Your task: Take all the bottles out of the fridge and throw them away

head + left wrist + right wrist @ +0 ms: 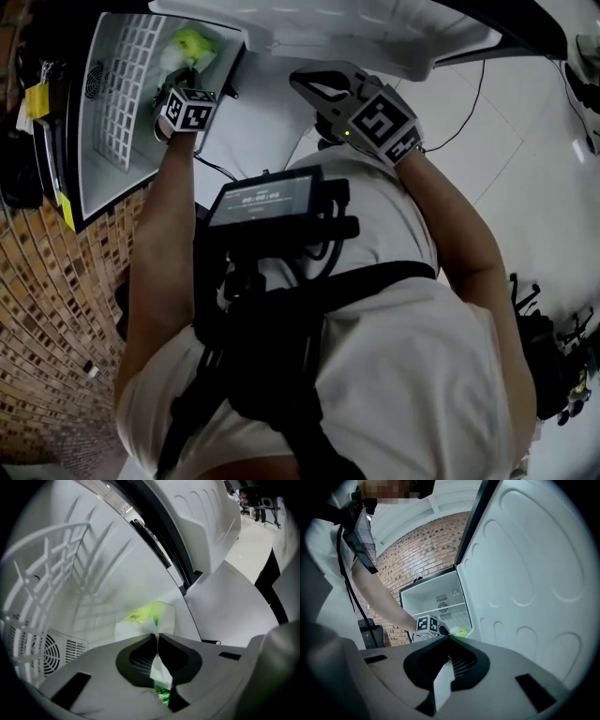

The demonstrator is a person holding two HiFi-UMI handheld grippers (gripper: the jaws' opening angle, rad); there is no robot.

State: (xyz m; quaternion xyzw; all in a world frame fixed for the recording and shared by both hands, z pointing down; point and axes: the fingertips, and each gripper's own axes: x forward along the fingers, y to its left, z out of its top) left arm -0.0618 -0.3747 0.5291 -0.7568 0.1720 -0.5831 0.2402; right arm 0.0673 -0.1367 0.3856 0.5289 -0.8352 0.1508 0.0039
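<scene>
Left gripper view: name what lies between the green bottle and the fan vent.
Left gripper view shows only bare white fridge lining between bottle and fan vent.

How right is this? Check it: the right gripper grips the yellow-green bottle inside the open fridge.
Wrong gripper: the left gripper grips the yellow-green bottle inside the open fridge, as the left gripper view shows.

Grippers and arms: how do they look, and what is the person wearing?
The left gripper and right gripper have grey shells with black ribbed pads inside. Each carries a white cube with black square markers. The person wears a white short-sleeved shirt and a black harness.
</scene>
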